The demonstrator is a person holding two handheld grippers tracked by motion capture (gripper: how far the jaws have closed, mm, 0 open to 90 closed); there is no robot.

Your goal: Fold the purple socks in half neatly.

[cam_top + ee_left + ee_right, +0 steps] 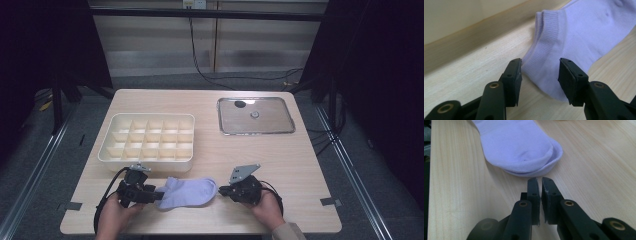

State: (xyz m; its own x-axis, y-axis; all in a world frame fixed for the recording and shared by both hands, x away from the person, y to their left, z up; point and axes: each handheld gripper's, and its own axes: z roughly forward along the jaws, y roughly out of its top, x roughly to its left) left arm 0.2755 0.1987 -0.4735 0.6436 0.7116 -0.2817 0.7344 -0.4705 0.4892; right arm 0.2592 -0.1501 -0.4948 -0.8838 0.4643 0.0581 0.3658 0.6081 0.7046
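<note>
A pale lilac sock (187, 193) lies flat near the table's front edge, cuff to the left and toe to the right. My left gripper (159, 195) is at the cuff end, open, its jaws standing either side of the ribbed cuff (543, 62) low over the wood. My right gripper (222, 190) sits just off the toe (524, 157), shut with nothing between its jaws, its tips a little short of the sock's edge.
A cream divided tray (147, 142) with several empty cells stands behind the sock on the left. A shallow metal tray (255, 116) lies at the back right. The table's front edge (200, 232) is close beneath both hands.
</note>
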